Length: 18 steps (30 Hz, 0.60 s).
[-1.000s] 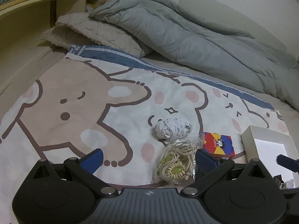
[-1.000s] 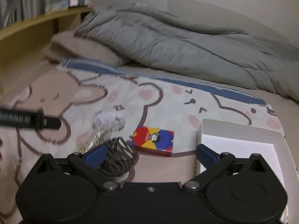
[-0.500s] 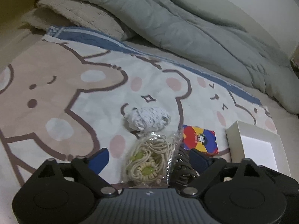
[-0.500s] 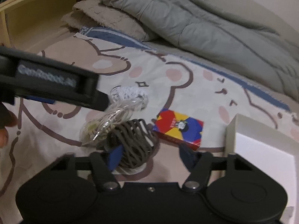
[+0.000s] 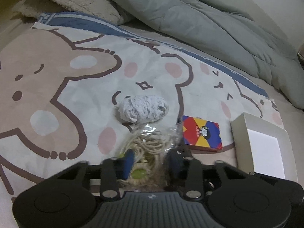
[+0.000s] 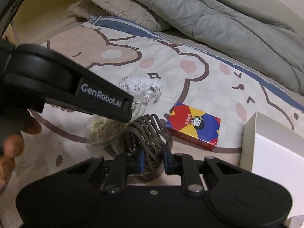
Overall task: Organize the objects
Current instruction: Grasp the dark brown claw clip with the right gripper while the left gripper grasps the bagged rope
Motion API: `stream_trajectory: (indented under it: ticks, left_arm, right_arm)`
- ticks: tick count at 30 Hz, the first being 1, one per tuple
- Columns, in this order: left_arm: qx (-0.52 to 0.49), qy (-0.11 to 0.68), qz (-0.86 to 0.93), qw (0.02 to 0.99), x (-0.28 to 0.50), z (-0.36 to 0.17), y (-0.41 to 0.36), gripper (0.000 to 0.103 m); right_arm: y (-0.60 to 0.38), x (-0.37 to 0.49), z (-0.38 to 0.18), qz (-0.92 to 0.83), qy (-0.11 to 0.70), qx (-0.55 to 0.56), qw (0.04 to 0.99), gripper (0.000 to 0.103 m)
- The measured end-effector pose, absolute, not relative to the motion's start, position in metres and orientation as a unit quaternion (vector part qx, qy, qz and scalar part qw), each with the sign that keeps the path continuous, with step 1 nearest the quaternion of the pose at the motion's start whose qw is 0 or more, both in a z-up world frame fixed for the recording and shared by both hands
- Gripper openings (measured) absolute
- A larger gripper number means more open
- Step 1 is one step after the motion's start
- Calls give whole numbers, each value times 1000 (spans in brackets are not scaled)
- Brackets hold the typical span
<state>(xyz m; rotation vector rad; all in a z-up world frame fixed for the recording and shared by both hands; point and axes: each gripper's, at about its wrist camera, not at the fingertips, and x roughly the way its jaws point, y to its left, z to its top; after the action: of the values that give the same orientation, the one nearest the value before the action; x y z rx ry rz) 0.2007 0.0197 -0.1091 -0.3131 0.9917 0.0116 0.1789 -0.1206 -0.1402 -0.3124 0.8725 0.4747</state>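
A clear bag of beige cord with green beads (image 5: 150, 146) lies on the bear-print blanket. My left gripper (image 5: 151, 161) is closing on it, and its blue pads press both sides. One of the left fingers (image 6: 98, 96) crosses the right wrist view above the bag (image 6: 102, 131). My right gripper (image 6: 153, 160) is closing on a coil of brown cord (image 6: 148, 133), which sits between its pads. A white speckled yarn bundle (image 5: 142, 110) lies just beyond the bag. A red, yellow and blue card box (image 5: 201, 134) lies to the right, beside an open white box (image 5: 238, 133).
A grey duvet (image 5: 190, 19) and a beige pillow (image 5: 76, 3) are heaped at the far end of the bed. The bear-print blanket (image 5: 57, 76) covers the near part. A wooden bed frame (image 6: 47, 9) runs along the left. A person's hand (image 6: 11, 142) holds the left gripper.
Both grippers came down toward the bed and went from wide open to nearly closed, the left around the bag of beige cord, the right around the brown cord coil.
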Motion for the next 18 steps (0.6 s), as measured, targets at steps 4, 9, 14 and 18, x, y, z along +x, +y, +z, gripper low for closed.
stream_trajectory:
  ticks: [4, 9, 14, 18]
  left_arm:
    - [-130, 467, -2, 874, 195, -101, 17, 13]
    - [-115, 463, 2, 879, 184, -95, 23, 11]
    - [-111, 448, 4, 887, 169, -83, 40, 6]
    - [-115, 437, 14, 892, 151, -72, 62, 4]
  right_arm:
    - [-126, 176, -137, 205, 417, -159, 871, 9]
    - [-139, 166, -124, 201, 413, -146, 876, 8]
    - [-152, 145, -108, 205, 405, -140, 880, 7]
    - [-161, 127, -99, 219, 408, -139, 875, 6]
